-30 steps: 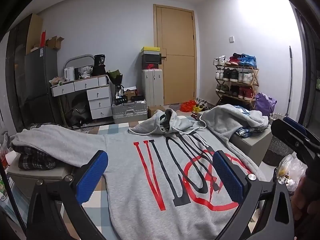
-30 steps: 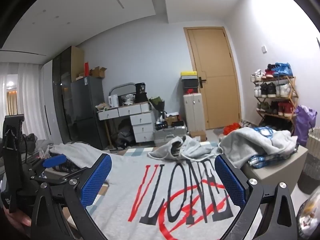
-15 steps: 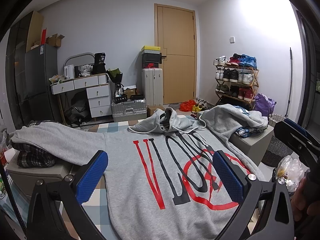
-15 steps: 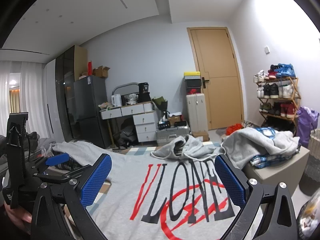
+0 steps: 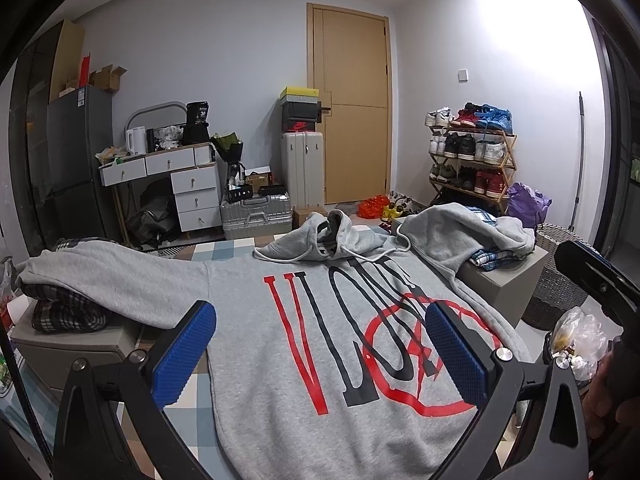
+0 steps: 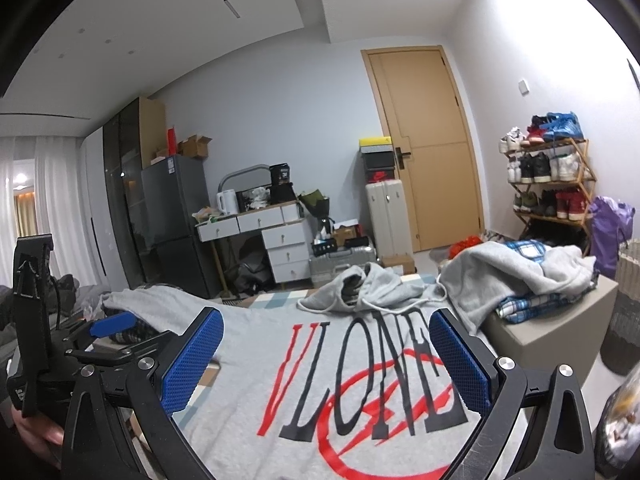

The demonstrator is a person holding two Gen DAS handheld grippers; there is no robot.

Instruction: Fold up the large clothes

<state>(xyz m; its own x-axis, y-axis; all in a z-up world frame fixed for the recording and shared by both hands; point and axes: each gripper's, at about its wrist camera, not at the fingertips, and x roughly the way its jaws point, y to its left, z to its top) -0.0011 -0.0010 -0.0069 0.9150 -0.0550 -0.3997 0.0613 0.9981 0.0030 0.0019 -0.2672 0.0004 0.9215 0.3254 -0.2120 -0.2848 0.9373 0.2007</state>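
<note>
Blue pads with a fine dimpled, rubbery texture face each other on the two black angular fingers of the left tool (image 5: 320,344), which stand spread wide with nothing between them; the right tool (image 6: 326,354) shows the same two pads, likewise held apart and empty. Below and just ahead of both tools lies one grey hoodie (image 5: 360,340) of soft, matte fleece, spread flat with its front up, printed with tall red and black letters over a red ring; neither tool touches it. Its left sleeve (image 5: 120,276) drapes over a folded dark checked cloth (image 5: 64,312) on a low grey box, and its right sleeve (image 5: 460,228) is heaped over a blue checked cloth (image 5: 492,258) on a second such box (image 5: 504,284). The crumpled hood (image 5: 324,232) with two white cords lies at the far end. Beyond stand one white drawer unit (image 5: 184,184), two ribbed suitcases, one wooden door (image 5: 352,108) and a slatted shoe rack (image 5: 472,160).
</note>
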